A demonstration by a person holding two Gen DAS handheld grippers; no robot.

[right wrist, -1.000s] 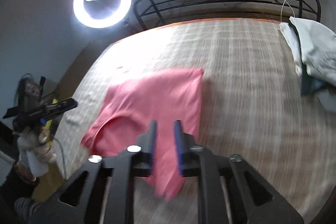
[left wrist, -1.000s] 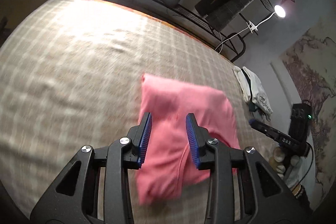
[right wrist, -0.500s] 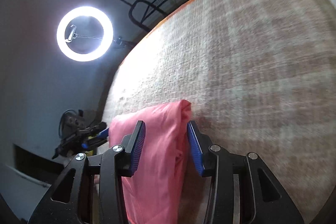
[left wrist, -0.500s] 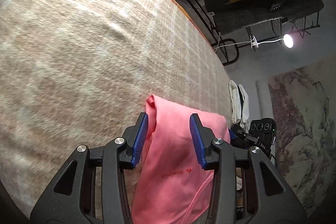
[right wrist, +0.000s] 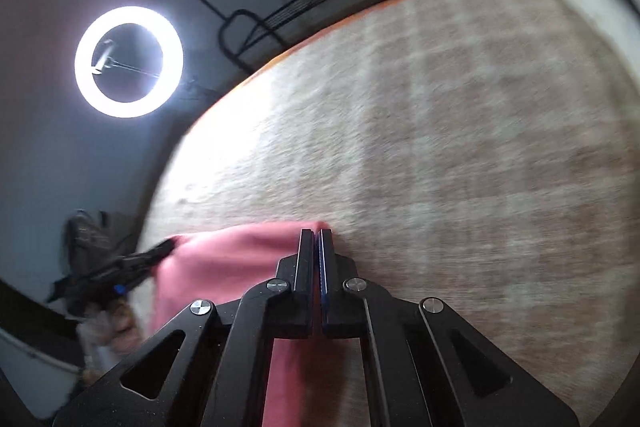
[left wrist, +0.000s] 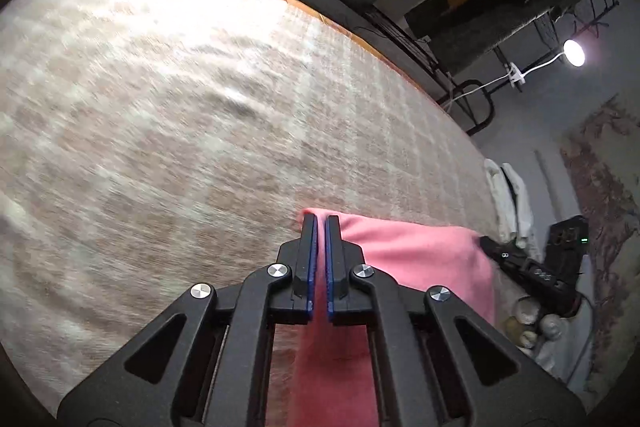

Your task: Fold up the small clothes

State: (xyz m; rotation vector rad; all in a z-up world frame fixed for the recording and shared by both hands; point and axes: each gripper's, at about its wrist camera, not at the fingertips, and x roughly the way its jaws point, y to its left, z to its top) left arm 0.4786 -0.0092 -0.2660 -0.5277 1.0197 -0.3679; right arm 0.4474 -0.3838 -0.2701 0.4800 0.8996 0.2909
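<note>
Both grippers' jaws clamp pink garment (left wrist: 420, 259) corners, L (left wrist: 321, 223) & R (right wrist: 316, 235).

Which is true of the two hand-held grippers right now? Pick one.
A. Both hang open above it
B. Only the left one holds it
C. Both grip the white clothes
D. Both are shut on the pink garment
D: the left hand-held gripper and the right hand-held gripper each pinch a corner of the pink garment.

The garment (left wrist: 420, 255) lies on the bed (left wrist: 200, 147) near its front edge. The left gripper (left wrist: 321, 223) sits at its left far corner, the right gripper (right wrist: 316, 233) at its right; a clothes pile (left wrist: 512, 199) lies farther right.
</note>
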